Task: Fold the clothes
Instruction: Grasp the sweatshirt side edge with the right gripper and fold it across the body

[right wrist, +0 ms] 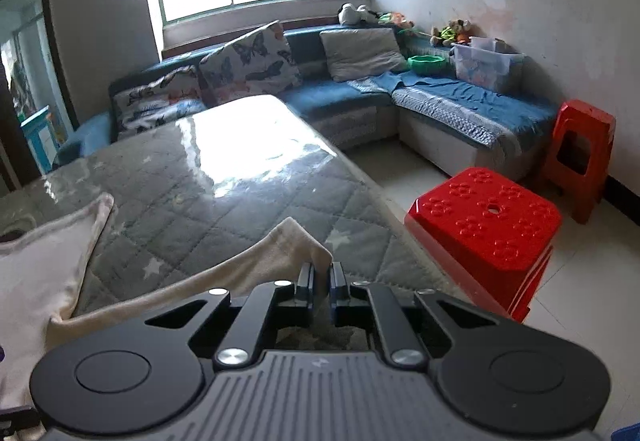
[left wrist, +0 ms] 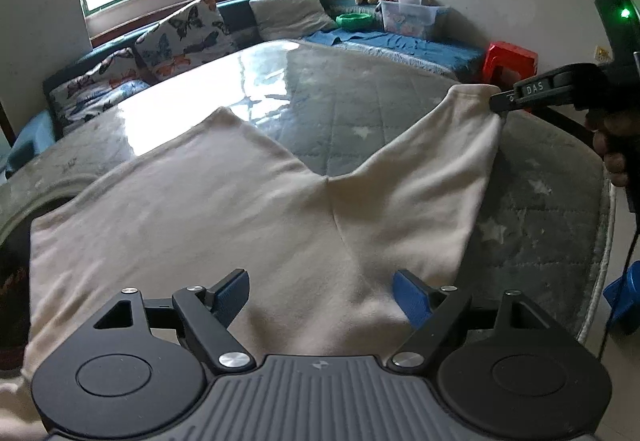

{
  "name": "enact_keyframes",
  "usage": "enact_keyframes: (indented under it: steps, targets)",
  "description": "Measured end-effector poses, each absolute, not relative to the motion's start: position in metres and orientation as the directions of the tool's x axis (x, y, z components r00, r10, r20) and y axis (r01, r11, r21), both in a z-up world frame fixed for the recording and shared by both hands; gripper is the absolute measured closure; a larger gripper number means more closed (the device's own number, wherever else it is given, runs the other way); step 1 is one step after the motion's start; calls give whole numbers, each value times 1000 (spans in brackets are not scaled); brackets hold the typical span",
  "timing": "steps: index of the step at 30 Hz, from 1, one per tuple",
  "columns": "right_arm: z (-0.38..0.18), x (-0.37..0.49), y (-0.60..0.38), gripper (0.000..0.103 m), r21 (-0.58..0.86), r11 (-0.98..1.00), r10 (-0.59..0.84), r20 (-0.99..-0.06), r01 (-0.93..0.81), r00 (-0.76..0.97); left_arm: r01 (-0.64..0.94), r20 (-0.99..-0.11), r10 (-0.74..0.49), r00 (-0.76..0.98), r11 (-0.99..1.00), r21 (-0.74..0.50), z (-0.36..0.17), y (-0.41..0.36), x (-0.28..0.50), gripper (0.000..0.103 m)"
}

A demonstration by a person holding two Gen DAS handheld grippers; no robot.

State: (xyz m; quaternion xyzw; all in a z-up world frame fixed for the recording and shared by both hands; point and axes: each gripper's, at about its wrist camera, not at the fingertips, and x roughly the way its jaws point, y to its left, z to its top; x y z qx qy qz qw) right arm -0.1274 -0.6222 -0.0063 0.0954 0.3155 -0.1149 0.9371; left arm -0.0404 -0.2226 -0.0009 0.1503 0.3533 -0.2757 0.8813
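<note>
Cream shorts [left wrist: 224,209] lie spread on the grey quilted table [left wrist: 360,109], legs pointing away. My left gripper [left wrist: 322,295] is open, its blue pads just above the waist part of the shorts, holding nothing. My right gripper [right wrist: 321,273] is shut on the hem corner of the right leg [right wrist: 296,241] and lifts it a little off the table. It shows in the left wrist view [left wrist: 502,101] at the right, pinching that leg's end. The other leg [right wrist: 52,237] lies flat at the left.
The table is covered by a glossy sheet with window glare [right wrist: 240,133]. Two red plastic stools [right wrist: 488,229] stand to the right of the table. A blue corner sofa [right wrist: 440,101] with butterfly cushions and a clear storage box [right wrist: 484,65] lines the far wall.
</note>
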Motion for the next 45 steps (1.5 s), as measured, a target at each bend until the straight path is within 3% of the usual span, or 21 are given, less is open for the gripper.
enact_keyframes:
  steps: [12,24,31,40,45]
  targets:
    - [59,-149,-593,97,124,980,-72,-504,154,861,527,-661,-381,646,849,27,21,-177,-47,21]
    - [121,-159,-480,97,101,970,243,-437,-221,866,339,-627,-266,733,941,-4,32,-78,-56,21]
    - [107,-144,-400,97,75,915,379,-504,-397,776,253,-628,-218,747,967,-35,28,-38,-68,21]
    - [42,-128,-323,96,66,857,433,-629,-511,646,206,-623,-189,759,978,-46,30,-18,-78,16]
    - [33,-132,-321,84,56,844,435,-653,-534,620,230,-626,-210,751,972,-51,32,-26,-75,10]
